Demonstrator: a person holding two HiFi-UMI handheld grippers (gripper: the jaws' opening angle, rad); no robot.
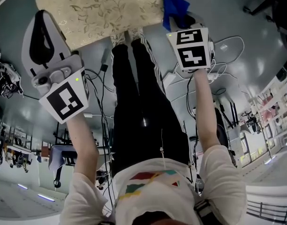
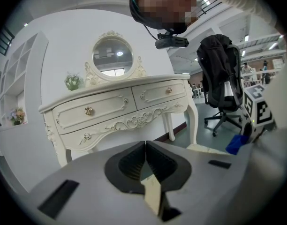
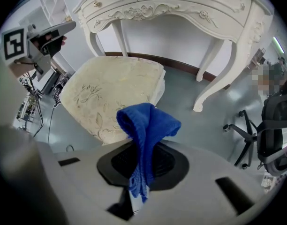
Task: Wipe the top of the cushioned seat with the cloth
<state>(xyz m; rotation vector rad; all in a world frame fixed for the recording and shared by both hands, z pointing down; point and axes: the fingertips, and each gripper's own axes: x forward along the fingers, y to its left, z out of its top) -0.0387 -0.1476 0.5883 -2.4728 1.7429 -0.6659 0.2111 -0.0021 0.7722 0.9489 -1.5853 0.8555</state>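
Observation:
The cushioned seat (image 1: pixel 101 11) is cream with a gold leaf pattern, at the top of the head view and in the right gripper view as the seat (image 3: pixel 113 97) below a white dressing table. My right gripper (image 3: pixel 142 161) is shut on the blue cloth (image 3: pixel 146 125), which bunches up above the jaws; in the head view the cloth (image 1: pixel 174 8) hangs at the seat's right edge, off the cushion. My left gripper (image 2: pixel 146 165) is shut with nothing between its jaws, held up to the left of the seat, pointing at the dressing table (image 2: pixel 120 107).
A white carved dressing table (image 3: pixel 181 6) with an oval mirror (image 2: pixel 113 55) stands just behind the seat. A black office chair (image 2: pixel 221 78) is off to the right. Cables (image 1: pixel 99 78) lie on the grey floor by the person's legs (image 1: pixel 139 88).

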